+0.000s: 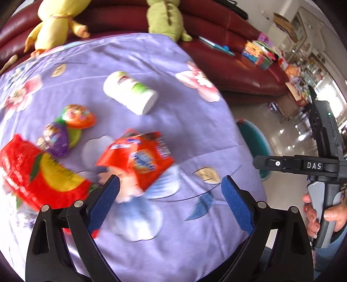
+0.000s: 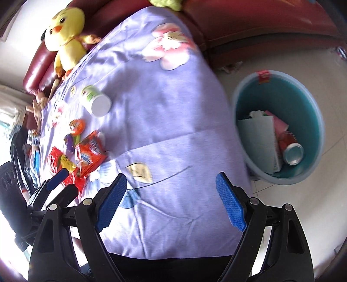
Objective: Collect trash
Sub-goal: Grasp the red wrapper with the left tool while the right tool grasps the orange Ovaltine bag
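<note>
Nearest the left wrist camera, the left gripper stands with its blue-padded jaws spread wide and nothing between them, above a lilac flowered cloth that covers the table. Just past its left fingertip lies an orange-red snack wrapper, blurred, and beside that to the left a larger red and yellow snack bag, part of it behind the gripper's left finger. A little farther on, a purple egg-shaped capsule and an orange one sit close together with a green piece between them. Farther still, a white cylindrical canister with a green label lies on its side on the cloth, well apart from the wrappers. The right gripper is also wide open and empty, over a bare stretch of the cloth near its right edge. On the floor just beside that edge stands a blue plastic bin, holding a red drink can, a pale carton and pink paper. At the far end, a yellow plush duck and a green plush toy rest against a dark red leather sofa.
</note>
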`<state>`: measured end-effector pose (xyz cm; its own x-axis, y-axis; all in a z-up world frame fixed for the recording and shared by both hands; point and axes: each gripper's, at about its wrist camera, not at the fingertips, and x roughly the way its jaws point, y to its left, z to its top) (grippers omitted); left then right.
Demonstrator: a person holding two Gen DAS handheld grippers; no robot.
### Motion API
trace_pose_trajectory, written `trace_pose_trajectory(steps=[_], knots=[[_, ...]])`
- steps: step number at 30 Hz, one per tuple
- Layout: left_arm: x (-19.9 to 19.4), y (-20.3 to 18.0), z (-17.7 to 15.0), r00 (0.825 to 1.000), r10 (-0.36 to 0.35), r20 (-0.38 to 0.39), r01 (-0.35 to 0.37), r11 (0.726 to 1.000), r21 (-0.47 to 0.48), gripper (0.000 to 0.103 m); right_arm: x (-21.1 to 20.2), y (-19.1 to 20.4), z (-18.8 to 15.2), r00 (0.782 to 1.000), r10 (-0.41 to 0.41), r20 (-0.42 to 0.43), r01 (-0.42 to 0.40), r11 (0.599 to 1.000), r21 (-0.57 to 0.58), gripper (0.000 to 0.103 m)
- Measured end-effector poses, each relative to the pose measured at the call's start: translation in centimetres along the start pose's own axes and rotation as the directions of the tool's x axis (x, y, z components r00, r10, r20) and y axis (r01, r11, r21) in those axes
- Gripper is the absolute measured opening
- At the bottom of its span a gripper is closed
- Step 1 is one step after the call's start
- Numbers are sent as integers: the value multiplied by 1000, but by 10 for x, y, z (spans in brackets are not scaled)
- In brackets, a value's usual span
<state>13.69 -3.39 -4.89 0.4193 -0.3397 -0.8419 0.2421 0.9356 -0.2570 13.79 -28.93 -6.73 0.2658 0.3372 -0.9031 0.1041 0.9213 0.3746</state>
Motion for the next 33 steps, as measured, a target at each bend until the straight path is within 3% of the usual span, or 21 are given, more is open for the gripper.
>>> trace_pose_trajectory(steps=[13,18,27,29,31,33], knots=[[-62,127,-21,983,163,85,-147,975,-167,95,52,115,3,996,2,-85,-17,985,-173,80],[-66,162,-24,984,161,76,-139,961,-240,95,73,146,10,995,-24,-95,2,975,-222,80],[-45,178,-20,988,149,35,-136,959,-249,95,95,163,20,996,-76,-45,61,959,-276,80],[-41,177,-16,989,143,34,-131,962,-240,95,96,165,19,997,-68,-41,54,959,-279,74],[-36,176,-11,989,141,37,-129,964,-232,95,97,165,18,997,-66,-48,49,957,-287,51],[-32,174,-7,990,136,45,-123,967,-222,95,98,163,16,997,-62,-53,44,956,-290,37]])
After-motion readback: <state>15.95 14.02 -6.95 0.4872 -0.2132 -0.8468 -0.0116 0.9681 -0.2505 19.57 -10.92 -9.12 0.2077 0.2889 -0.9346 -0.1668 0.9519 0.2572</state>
